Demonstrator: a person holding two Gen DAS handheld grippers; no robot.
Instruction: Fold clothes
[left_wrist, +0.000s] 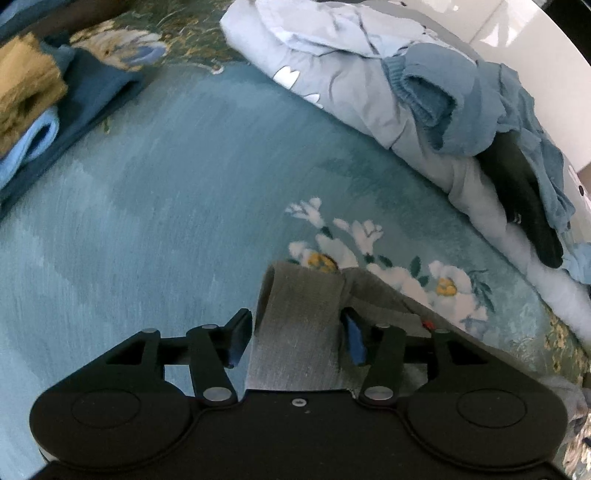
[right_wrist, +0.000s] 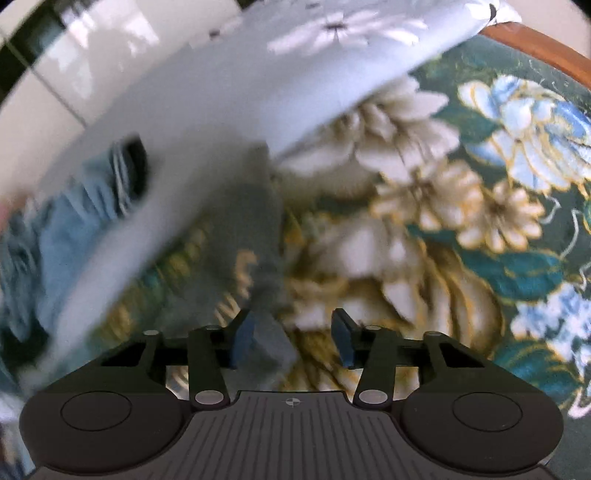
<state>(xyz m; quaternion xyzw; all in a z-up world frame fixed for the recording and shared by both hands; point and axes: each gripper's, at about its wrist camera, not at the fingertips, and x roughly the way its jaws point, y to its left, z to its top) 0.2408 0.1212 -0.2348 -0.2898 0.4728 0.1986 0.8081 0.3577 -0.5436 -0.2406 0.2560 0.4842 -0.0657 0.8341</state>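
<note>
In the left wrist view a grey garment (left_wrist: 299, 325) lies on the teal floral cover, and a folded band of it runs between the fingers of my left gripper (left_wrist: 295, 338). The jaws stand wide apart, with the cloth between them. In the right wrist view my right gripper (right_wrist: 291, 338) is open; a grey cloth (right_wrist: 258, 240) hangs past its left finger (right_wrist: 242, 339), and the frame is blurred. A pile of unfolded clothes (left_wrist: 417, 85) lies at the upper right of the left view.
Folded clothes (left_wrist: 40, 103), blue and mustard, are stacked at the upper left. A pale blue padded cover (right_wrist: 236, 96) crosses the right view. A wooden edge (right_wrist: 546, 48) shows at top right. White glossy furniture (left_wrist: 535, 55) stands behind the pile.
</note>
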